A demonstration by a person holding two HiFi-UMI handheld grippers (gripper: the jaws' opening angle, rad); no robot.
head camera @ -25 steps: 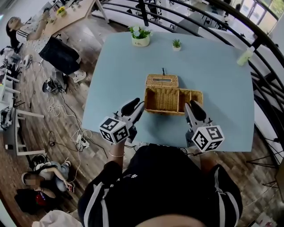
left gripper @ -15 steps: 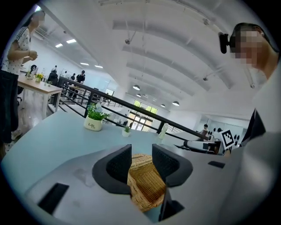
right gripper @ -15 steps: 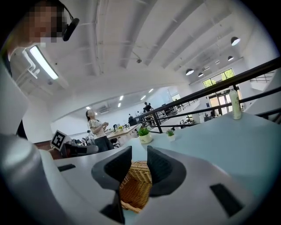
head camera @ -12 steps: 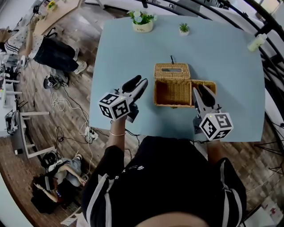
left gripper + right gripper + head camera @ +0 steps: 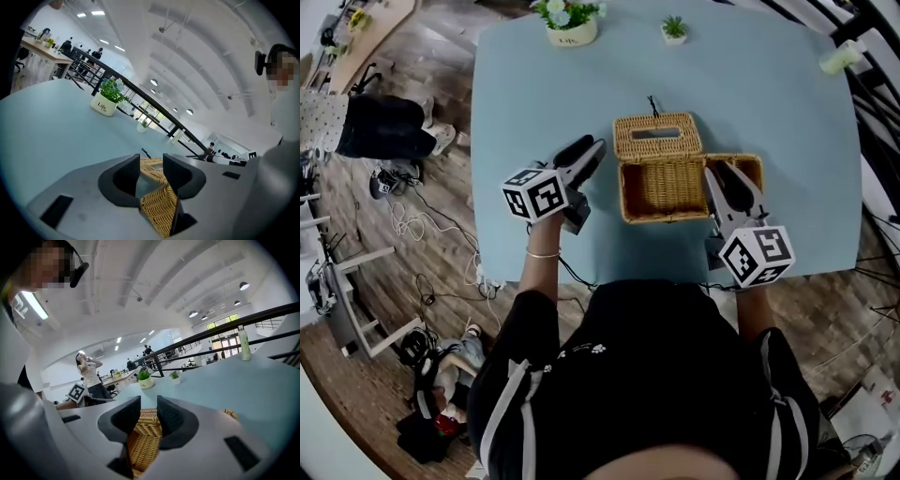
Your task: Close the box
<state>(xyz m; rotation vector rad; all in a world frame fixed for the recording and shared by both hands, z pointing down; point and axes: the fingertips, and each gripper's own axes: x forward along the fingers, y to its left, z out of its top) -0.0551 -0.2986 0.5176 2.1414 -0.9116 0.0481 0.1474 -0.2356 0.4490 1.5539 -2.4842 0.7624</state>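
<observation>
Box open on the desk, a gripper at each side, closing not yet begun.
The wicker box (image 5: 661, 192) sits mid-desk (image 5: 750, 84), its slotted lid (image 5: 656, 138) thrown back at 12 o'clock and a side flap (image 5: 748, 167) lying out at 3 o'clock. At its 9 o'clock, the left gripper (image 5: 596, 147) has just been opening its jaws, with nothing between them. The right gripper (image 5: 713, 172), by the 3 o'clock flap, is parted and empty. Both flaps are left to fold.
</observation>
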